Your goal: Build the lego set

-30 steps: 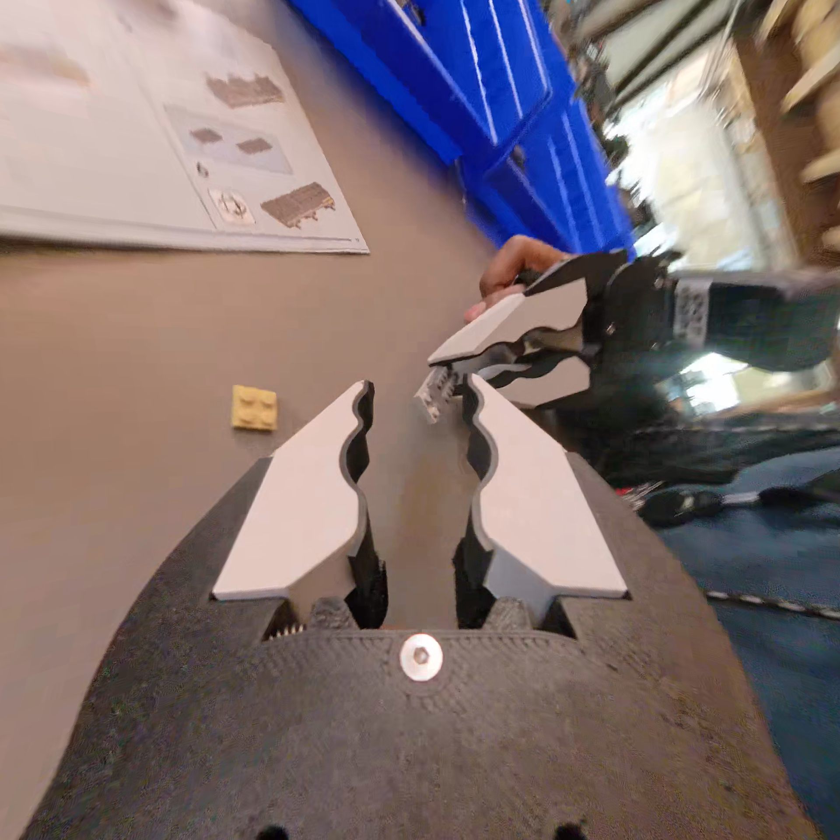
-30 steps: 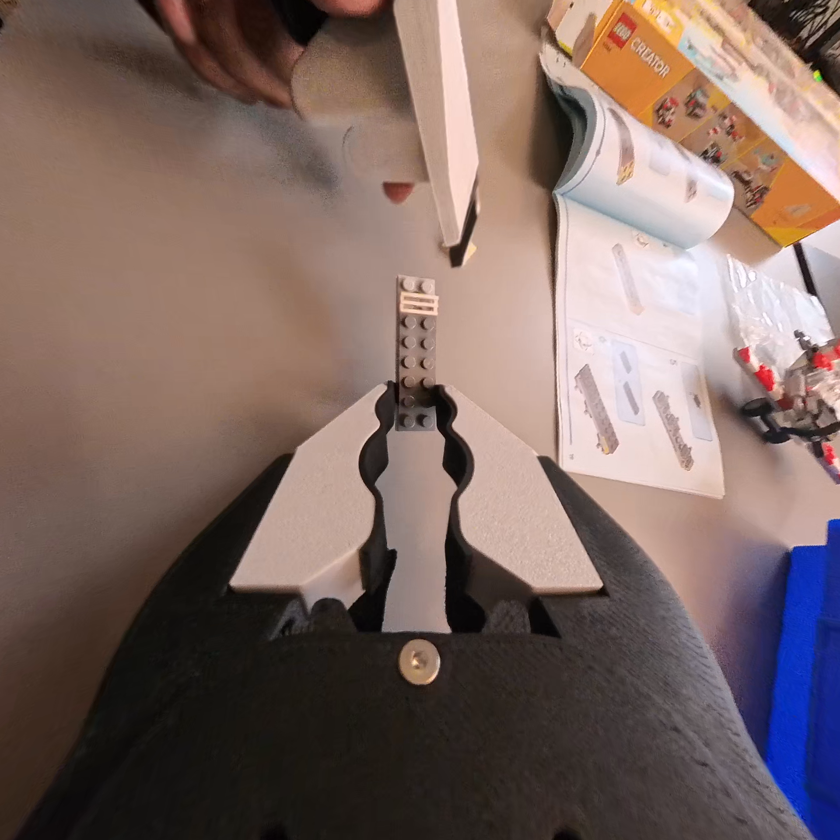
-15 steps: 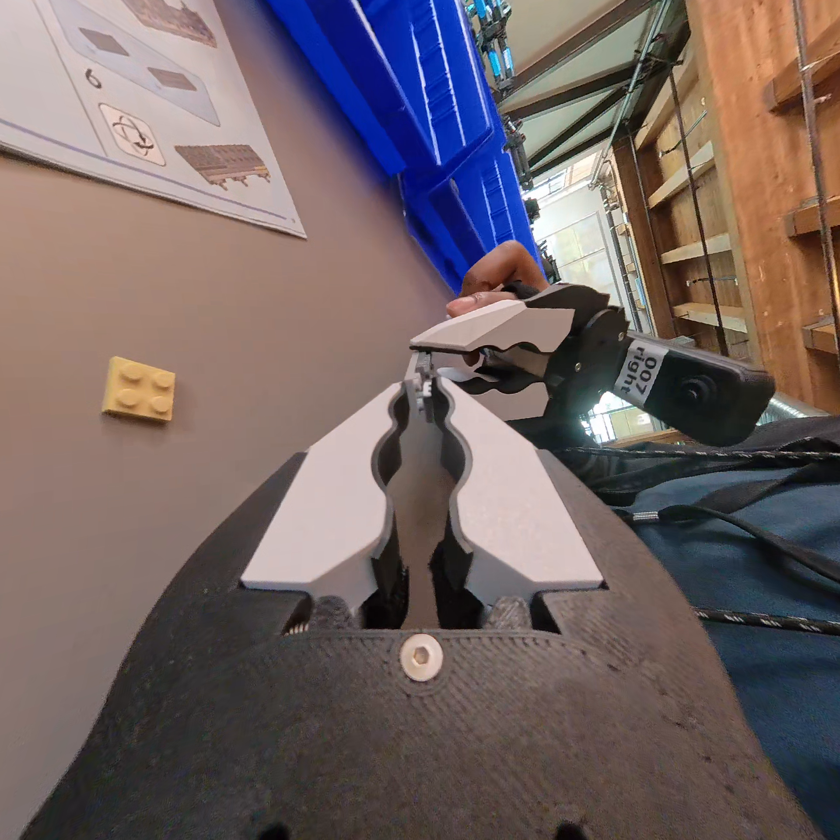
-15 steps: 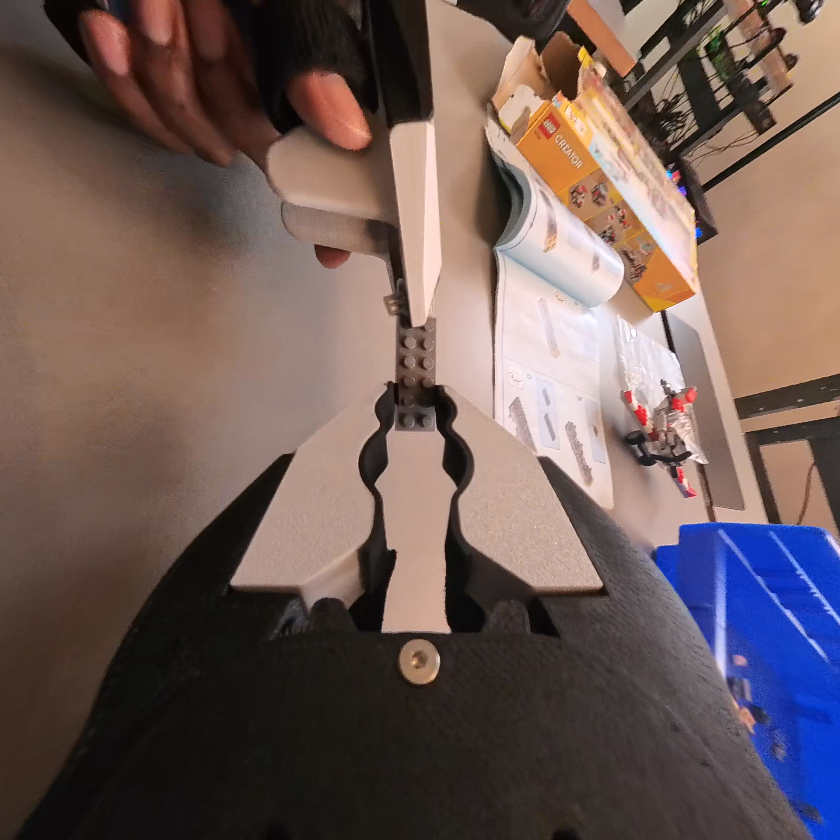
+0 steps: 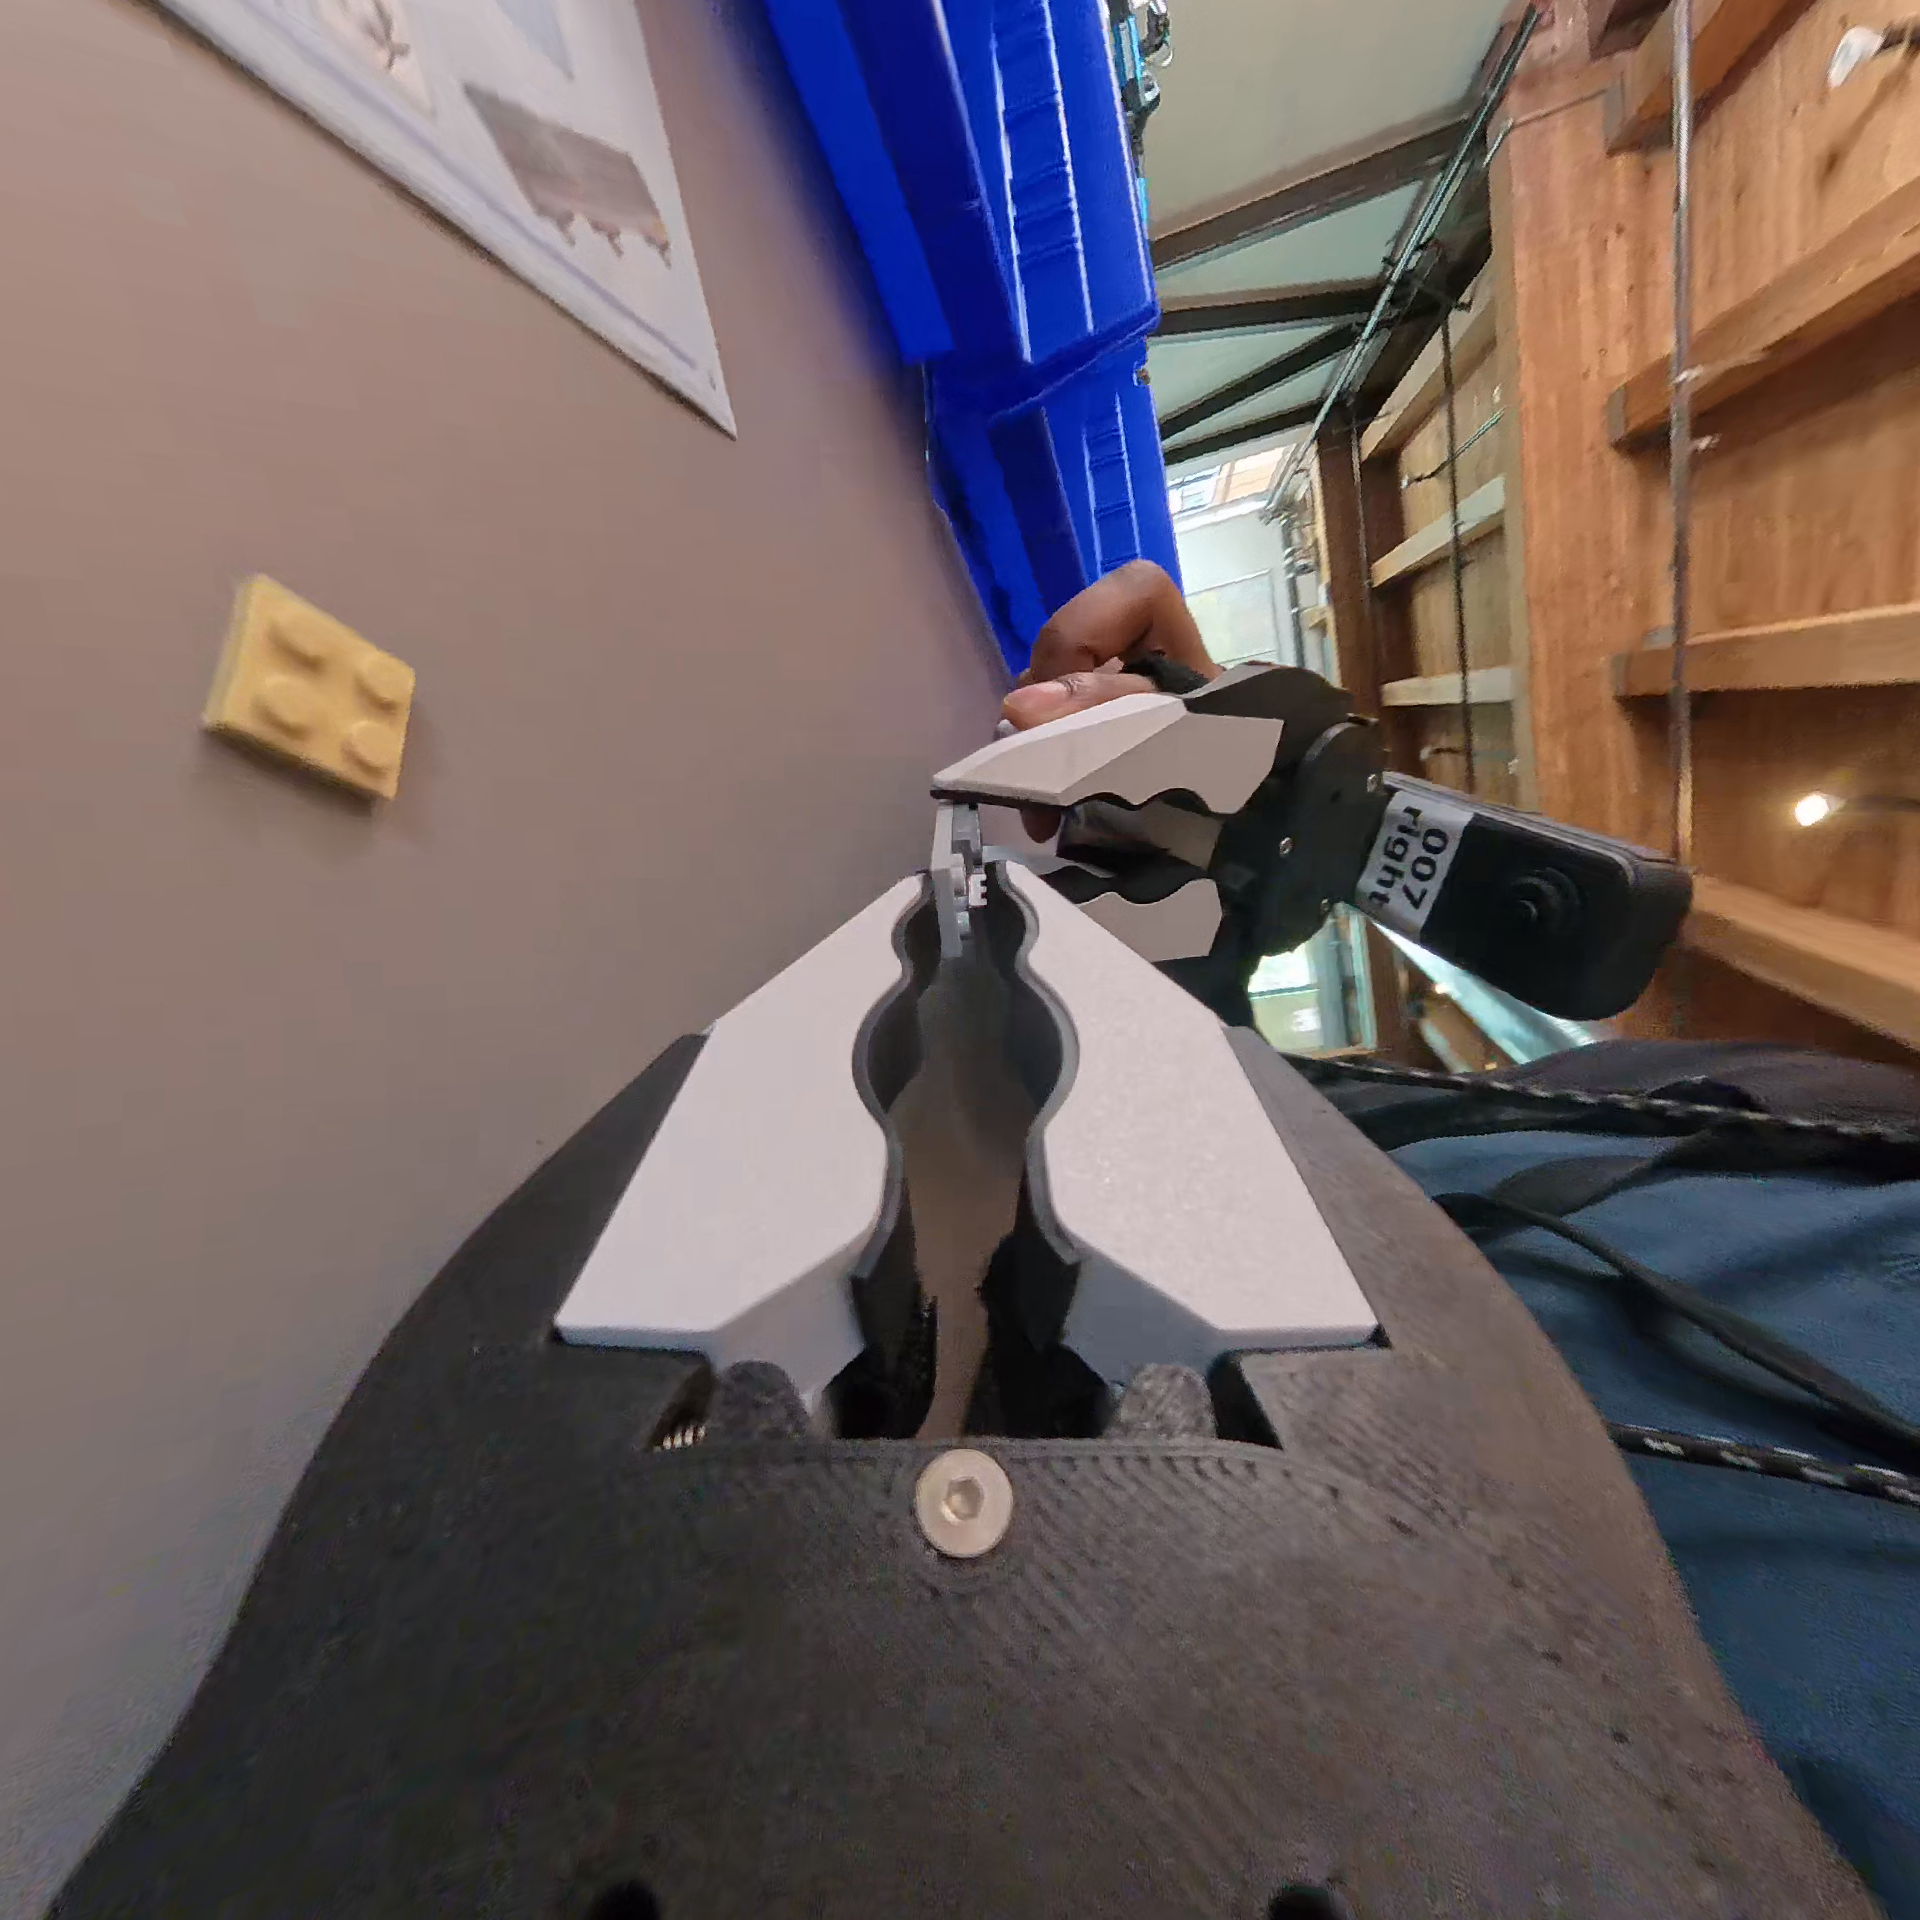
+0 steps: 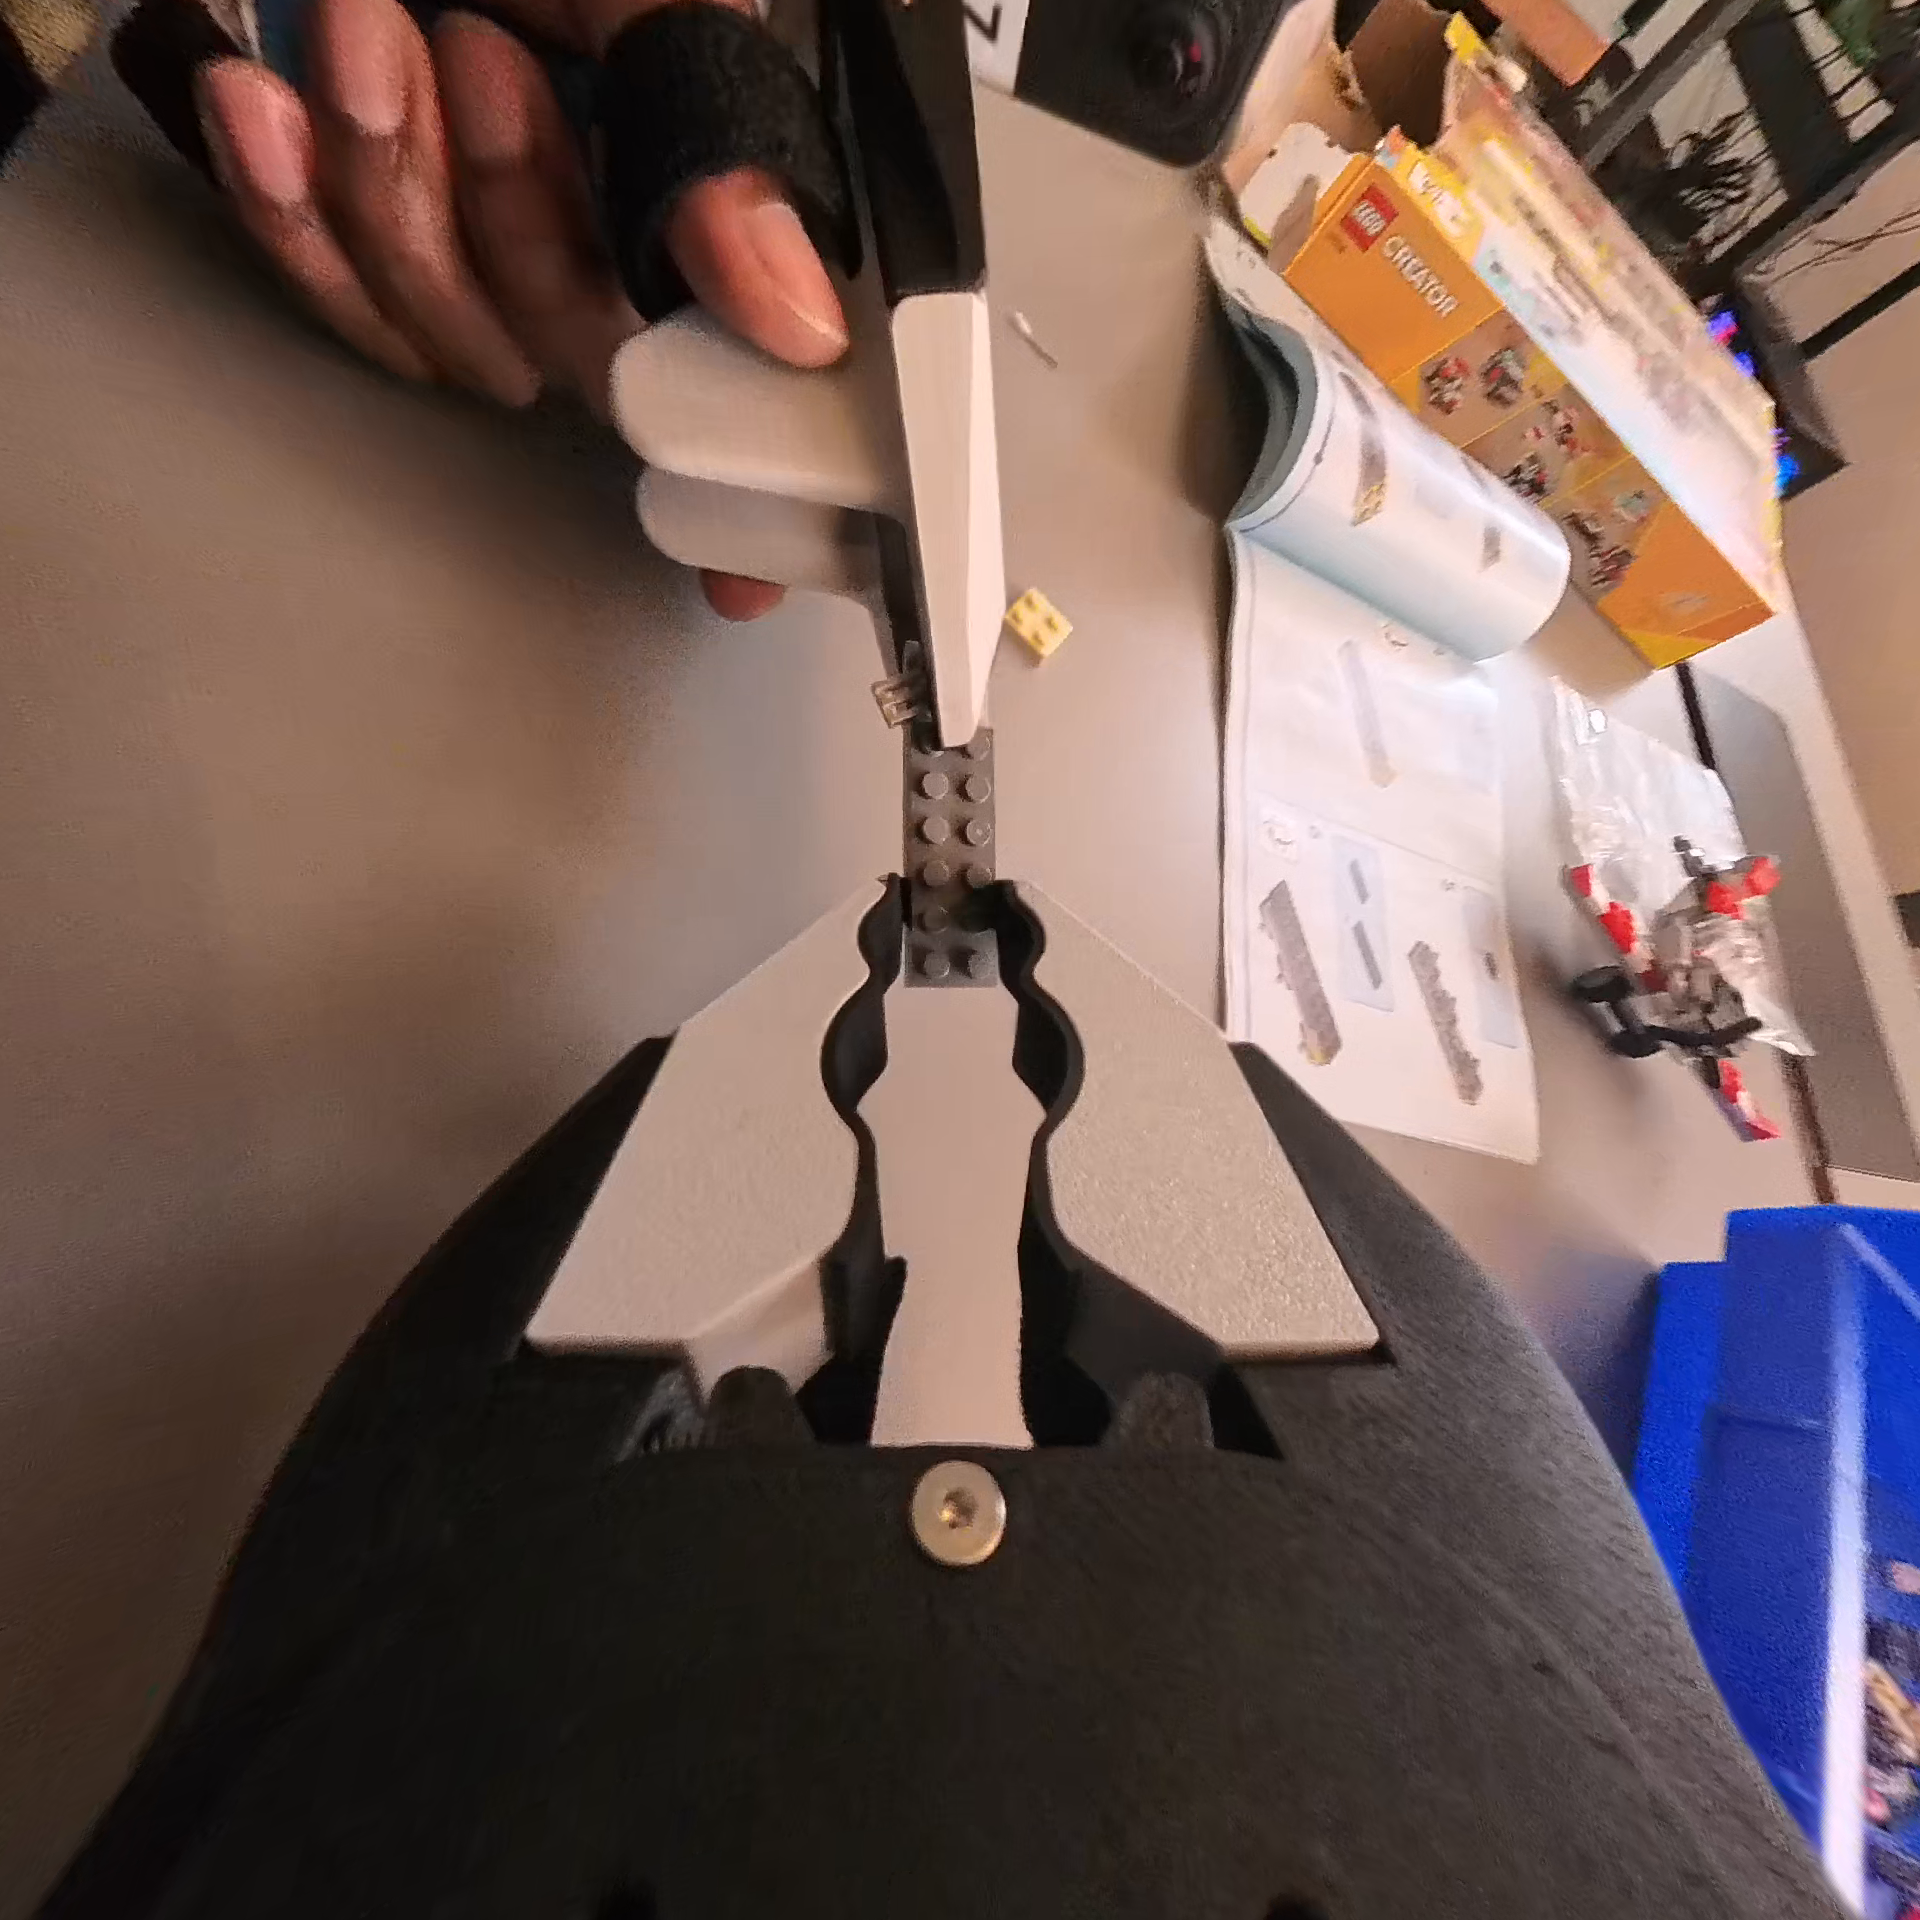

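Note:
A long dark grey Lego plate [image 6: 951,821] is held in the air between both grippers. My right gripper [image 6: 948,894] is shut on its near end. My left gripper [image 6: 935,717] comes in from above and is shut on its far end, where a small white grille piece [image 6: 899,701] sticks out sideways. In the left wrist view the left gripper [image 5: 961,894] pinches the plate [image 5: 951,862] edge-on, and the right gripper [image 5: 997,821] holds it from the other side. A tan 2x2 plate [image 5: 312,691] lies on the table; it also shows in the right wrist view [image 6: 1037,623].
An open instruction booklet [image 6: 1371,831] lies to the right, with an orange set box [image 6: 1507,364] behind it. A plastic bag of red and grey parts [image 6: 1683,935] lies farther right. Blue bins [image 6: 1787,1455] stand at the table's edge. A person's hand [image 6: 468,208] holds the left gripper. My left and right fingertips are right by each other.
My left gripper was open and apart from the plate. It has moved onto the plate's far end and shut on it. The right gripper has kept hold throughout.

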Available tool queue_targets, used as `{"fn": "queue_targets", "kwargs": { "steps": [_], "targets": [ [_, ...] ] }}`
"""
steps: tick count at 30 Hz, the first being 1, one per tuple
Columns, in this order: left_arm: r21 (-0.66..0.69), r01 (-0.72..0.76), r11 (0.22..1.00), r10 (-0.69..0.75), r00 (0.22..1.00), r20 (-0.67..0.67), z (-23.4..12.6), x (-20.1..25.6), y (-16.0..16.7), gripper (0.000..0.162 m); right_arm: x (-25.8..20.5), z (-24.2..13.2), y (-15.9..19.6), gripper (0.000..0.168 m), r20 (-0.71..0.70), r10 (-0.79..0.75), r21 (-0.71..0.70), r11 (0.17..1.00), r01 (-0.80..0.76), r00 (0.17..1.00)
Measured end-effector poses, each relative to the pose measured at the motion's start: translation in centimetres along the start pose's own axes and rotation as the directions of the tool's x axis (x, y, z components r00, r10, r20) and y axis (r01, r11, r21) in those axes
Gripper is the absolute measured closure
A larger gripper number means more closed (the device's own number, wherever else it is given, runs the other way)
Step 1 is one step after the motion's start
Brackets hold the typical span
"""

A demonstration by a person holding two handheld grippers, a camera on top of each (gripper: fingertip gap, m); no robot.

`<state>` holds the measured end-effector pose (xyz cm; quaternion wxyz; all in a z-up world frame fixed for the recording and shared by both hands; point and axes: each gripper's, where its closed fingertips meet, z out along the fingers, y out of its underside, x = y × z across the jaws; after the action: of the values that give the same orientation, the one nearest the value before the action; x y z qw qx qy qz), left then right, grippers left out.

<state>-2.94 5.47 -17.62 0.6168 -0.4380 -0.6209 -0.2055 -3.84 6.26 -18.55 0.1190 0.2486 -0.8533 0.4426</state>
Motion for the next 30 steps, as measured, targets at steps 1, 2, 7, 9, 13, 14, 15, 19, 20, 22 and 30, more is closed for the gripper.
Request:
{"fn": "queue_targets", "kwargs": {
  "steps": [1, 2, 7, 9, 13, 14, 15, 19, 20, 22, 30],
  "targets": [
    [0.000, 0.031, 1.000, -0.031, 0.999, -0.012, 0.1, 0.0, 0.2, 0.154, -0.2, -0.1, 0.0, 0.150, 0.020, 0.018, 0.007, 1.000, -0.018, 1.000],
    [0.000, 0.060, 0.998, -0.060, 0.998, -0.025, 0.1, 0.0, 0.3, 0.154, -0.3, -0.2, -0.1, 0.149, 0.035, 0.036, 0.018, 0.999, -0.037, 0.999],
    [0.009, 0.148, 0.989, -0.147, 0.988, -0.057, 0.6, 0.1, 0.7, 0.154, -0.9, -0.1, -0.6, 0.128, 0.093, 0.094, 0.049, 0.994, -0.099, 0.991],
    [0.010, 0.158, 0.987, -0.157, 0.985, -0.067, 0.9, 0.4, 0.9, 0.154, -1.2, 0.1, -0.9, 0.125, 0.107, 0.107, 0.060, 0.992, -0.114, 0.988],
    [0.017, 0.152, 0.988, -0.150, 0.986, -0.073, 1.3, 0.8, 1.1, 0.154, -1.1, 0.4, -2.1, 0.126, 0.101, 0.150, 0.104, 0.981, -0.161, 0.983],
    [0.020, 0.149, 0.989, -0.148, 0.986, -0.073, 1.3, 0.8, 1.2, 0.154, -0.9, 0.3, -2.4, 0.127, 0.103, 0.168, 0.121, 0.976, -0.180, 0.980],
    [0.022, 0.150, 0.989, -0.147, 0.986, -0.076, 1.4, 0.9, 1.2, 0.154, -0.8, 0.2, -2.7, 0.128, 0.107, 0.184, 0.139, 0.970, -0.198, 0.977],
    [0.030, 0.152, 0.988, -0.149, 0.985, -0.092, 1.5, 1.2, 1.4, 0.154, -0.8, -0.1, -3.0, 0.136, 0.121, 0.197, 0.168, 0.962, -0.216, 0.973],
    [0.031, 0.154, 0.988, -0.150, 0.984, -0.096, 1.5, 1.2, 1.4, 0.153, -0.8, -0.1, -3.0, 0.138, 0.122, 0.192, 0.170, 0.963, -0.211, 0.974],
    [0.029, 0.152, 0.988, -0.148, 0.984, -0.103, 1.5, 1.3, 1.5, 0.154, -1.1, 0.0, -3.2, 0.144, 0.126, 0.183, 0.172, 0.964, -0.203, 0.975],
    [0.027, 0.140, 0.990, -0.135, 0.981, -0.137, 1.4, 1.8, 1.6, 0.153, -1.3, 0.1, -3.0, 0.148, 0.136, 0.183, 0.163, 0.965, -0.205, 0.974]
  ]
}}
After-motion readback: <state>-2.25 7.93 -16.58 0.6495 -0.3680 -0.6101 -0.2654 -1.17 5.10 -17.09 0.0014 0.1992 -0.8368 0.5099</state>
